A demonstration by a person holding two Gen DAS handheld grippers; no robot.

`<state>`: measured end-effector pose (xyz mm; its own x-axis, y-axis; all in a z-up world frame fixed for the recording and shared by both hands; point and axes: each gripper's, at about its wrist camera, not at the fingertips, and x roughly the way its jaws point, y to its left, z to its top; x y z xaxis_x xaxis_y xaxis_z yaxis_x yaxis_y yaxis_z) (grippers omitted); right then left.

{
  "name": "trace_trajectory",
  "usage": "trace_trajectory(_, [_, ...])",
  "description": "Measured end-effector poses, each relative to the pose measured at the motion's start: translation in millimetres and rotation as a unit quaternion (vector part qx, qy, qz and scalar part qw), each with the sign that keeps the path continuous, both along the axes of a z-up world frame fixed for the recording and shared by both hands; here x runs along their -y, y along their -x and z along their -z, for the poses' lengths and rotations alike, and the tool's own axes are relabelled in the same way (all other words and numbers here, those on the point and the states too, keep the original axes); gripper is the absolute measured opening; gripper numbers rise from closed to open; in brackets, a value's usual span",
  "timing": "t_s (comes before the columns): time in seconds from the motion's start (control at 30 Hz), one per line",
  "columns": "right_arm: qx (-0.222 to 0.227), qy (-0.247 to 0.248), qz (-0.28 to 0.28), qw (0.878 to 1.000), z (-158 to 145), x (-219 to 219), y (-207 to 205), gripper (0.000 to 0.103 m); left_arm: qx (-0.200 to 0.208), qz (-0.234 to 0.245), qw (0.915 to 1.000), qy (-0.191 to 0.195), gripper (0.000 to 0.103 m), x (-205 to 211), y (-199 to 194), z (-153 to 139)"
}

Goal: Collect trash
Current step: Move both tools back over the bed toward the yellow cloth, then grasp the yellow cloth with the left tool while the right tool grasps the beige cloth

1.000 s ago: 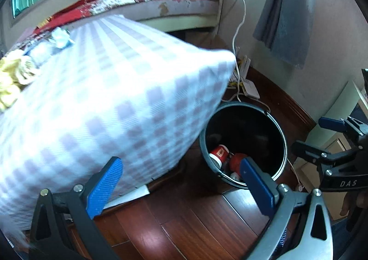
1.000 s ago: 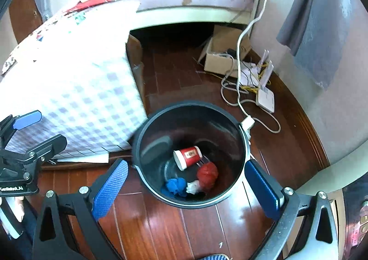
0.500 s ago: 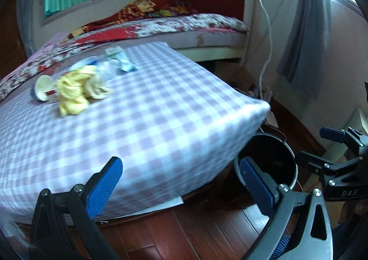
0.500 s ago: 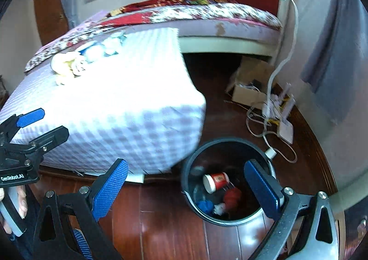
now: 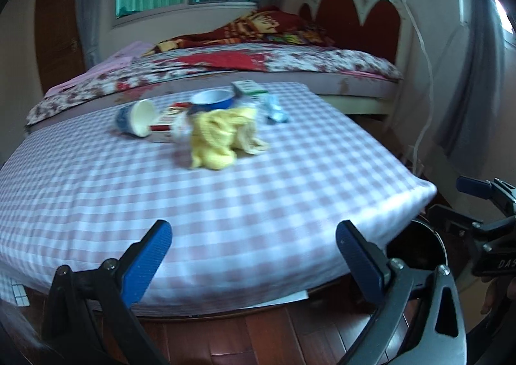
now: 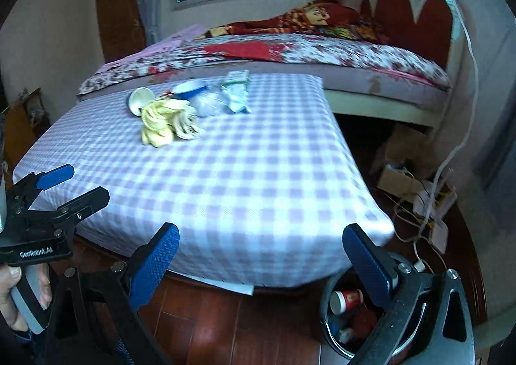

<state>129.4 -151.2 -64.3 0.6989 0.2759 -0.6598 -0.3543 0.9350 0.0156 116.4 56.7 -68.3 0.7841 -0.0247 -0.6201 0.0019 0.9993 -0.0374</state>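
A pile of trash lies at the far side of the checkered table [image 5: 225, 203]: a crumpled yellow cloth [image 5: 222, 137], a tipped paper cup [image 5: 137, 118], a blue-rimmed bowl [image 5: 213, 98], a clear wrapper [image 5: 274, 108] and a small box [image 5: 248, 87]. The same yellow cloth [image 6: 167, 121] and cup [image 6: 140, 100] show in the right wrist view. The black bin [image 6: 348, 310] stands on the floor by the table's near right corner and holds a red cup [image 6: 346, 300]. My left gripper [image 5: 253, 255] and right gripper [image 6: 261, 258] are open and empty, near the table's front edge.
A bed with a red patterned blanket [image 5: 258, 55] stands behind the table. A white cable, power strip and cardboard box [image 6: 419, 194] lie on the wooden floor at the right. Grey curtain [image 5: 467, 74] hangs at the right.
Both grippers have lifted and tilted up from looking down at the bin to looking across the table top. The trash pile has come into view. Both stay open.
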Motion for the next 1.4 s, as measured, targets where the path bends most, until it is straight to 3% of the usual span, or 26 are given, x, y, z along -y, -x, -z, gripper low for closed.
trace_trajectory(0.17, [0.005,0.006,-0.016,1.0,-2,-25,-20,0.102,-0.004,-0.024,0.9997,0.011,0.088,-26,-13,0])
trace_trajectory(0.4, [0.012,0.015,0.0,1.0,-3,-41,-64,0.102,-0.004,-0.049,0.9988,0.006,0.087,-42,-47,0])
trace_trajectory(0.73, [-0.013,0.014,0.009,1.0,12,-51,-111,0.102,-0.018,-0.039,0.999,0.012,0.081,-41,-95,12])
trace_trajectory(0.9, [-0.017,0.014,0.008,1.0,19,-56,-126,0.102,-0.035,-0.028,0.9987,0.024,0.071,-41,-115,21])
trace_trajectory(1.03, [-0.021,0.017,0.008,1.0,23,-55,-141,0.102,-0.039,-0.027,0.9983,0.033,0.069,-43,-129,25])
trace_trajectory(1.27, [-0.036,0.011,0.004,0.999,26,-67,-166,0.102,-0.057,-0.004,0.9949,0.084,0.046,-49,-155,34])
trace_trajectory(1.4, [-0.042,0.005,-0.007,0.999,27,-77,-169,0.102,-0.046,0.003,0.9941,0.098,0.032,-57,-150,31])
